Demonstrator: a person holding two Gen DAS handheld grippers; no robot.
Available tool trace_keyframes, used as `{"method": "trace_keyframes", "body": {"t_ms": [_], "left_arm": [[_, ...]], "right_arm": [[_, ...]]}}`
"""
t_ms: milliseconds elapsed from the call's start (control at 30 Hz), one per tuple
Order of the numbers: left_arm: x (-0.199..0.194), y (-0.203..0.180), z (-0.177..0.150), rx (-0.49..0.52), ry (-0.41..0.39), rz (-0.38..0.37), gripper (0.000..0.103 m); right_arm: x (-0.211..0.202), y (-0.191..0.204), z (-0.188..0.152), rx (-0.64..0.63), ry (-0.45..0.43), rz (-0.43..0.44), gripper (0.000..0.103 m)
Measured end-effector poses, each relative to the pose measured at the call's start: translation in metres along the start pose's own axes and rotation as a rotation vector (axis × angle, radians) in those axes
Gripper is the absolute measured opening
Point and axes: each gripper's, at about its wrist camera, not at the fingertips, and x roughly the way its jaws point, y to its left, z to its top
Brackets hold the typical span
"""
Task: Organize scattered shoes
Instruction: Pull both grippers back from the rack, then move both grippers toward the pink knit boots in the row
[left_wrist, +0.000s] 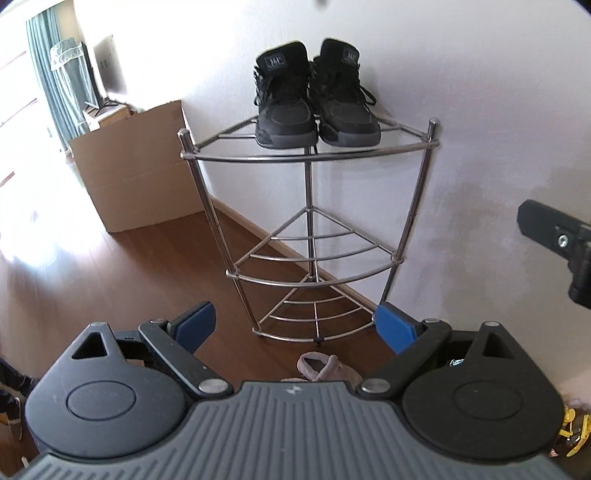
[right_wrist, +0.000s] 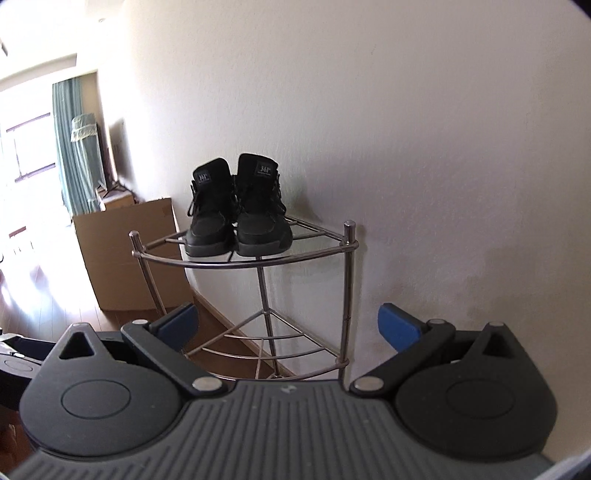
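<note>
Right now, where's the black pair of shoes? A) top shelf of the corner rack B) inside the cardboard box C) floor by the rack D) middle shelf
A: the black pair stands side by side, toes outward, on the top shelf of the corner rack; the two lower shelves hold no shoes, and only a grey slipper lies on the floor at its foot.

Corner rack (left_wrist: 306, 157), chrome wire, 3 tiers, quarter-round, stands on floor against white wall.
Top tier: 1 pr black high-top sneakers (left_wrist: 317, 96), side by side, touching, toes facing out to curved front rail; laces tied.
Mid tier: no items seen. Btm tier: no items seen.
Floor (left_wrist: 147, 266), brown wood planks. On it: rack feet; cardboard box (left_wrist: 136, 170), large, left of rack, against same wall; grey-pink fuzzy slipper (left_wrist: 325, 367), just in front of rack base, partly hidden.
</note>
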Motion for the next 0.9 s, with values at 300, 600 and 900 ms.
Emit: {"method": "trace_keyframes", "body": {"t_ms": [300, 600, 900], "left_arm": [[-0.021, 0.031, 0.014, 0.029, -0.067, -0.02, 0.095], [-0.016, 0.03, 0.012, 0.018, -0.052, -0.041, 0.095], [0.037, 0.045, -0.056, 0.005, 0.092, -0.044, 0.096]], "right_arm": [[-0.014, 0.044, 0.01, 0.015, -0.093, -0.043, 0.102], [-0.022, 0.031, -0.001, 0.056, -0.076, -0.048, 0.102], [0.021, -0.025, -0.046, 0.251, 0.197, 0.062, 0.102]]}}
